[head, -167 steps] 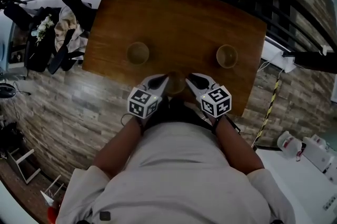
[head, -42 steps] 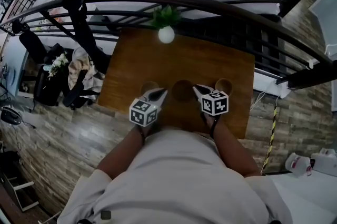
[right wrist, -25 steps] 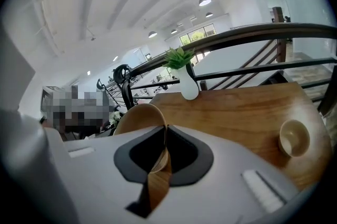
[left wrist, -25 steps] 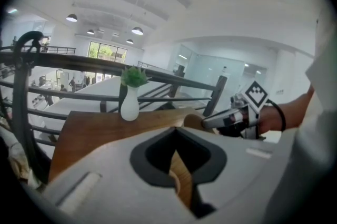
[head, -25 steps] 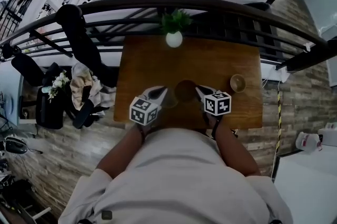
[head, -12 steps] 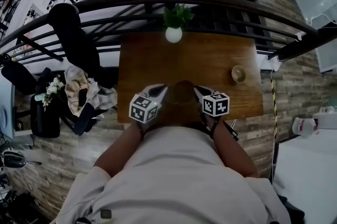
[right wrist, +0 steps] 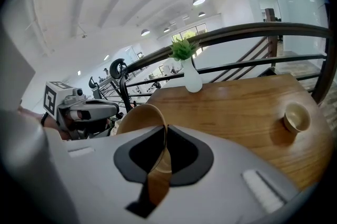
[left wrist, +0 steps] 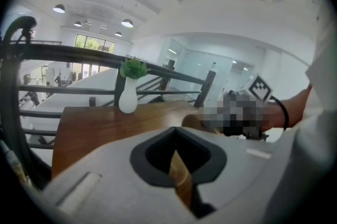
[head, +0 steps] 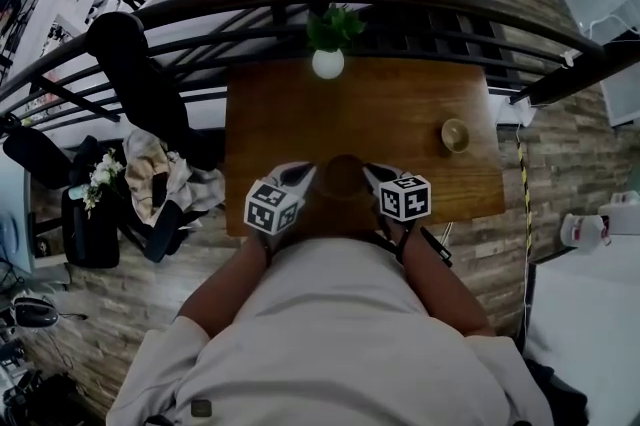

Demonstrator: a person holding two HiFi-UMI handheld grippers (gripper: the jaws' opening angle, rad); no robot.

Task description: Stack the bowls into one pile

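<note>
On the wooden table (head: 400, 104), left gripper (head: 308, 172) and right gripper (head: 372, 172) are each clamped on opposite rim walls of the brown bowl (head: 343, 176) near its front edge. Keep it level, move both in sync toward the small bowl (head: 455, 135) at right, centre before lowering.

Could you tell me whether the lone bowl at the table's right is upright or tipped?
Upright: the lone bowl rests on its base, opening facing up in the right gripper view.
</note>
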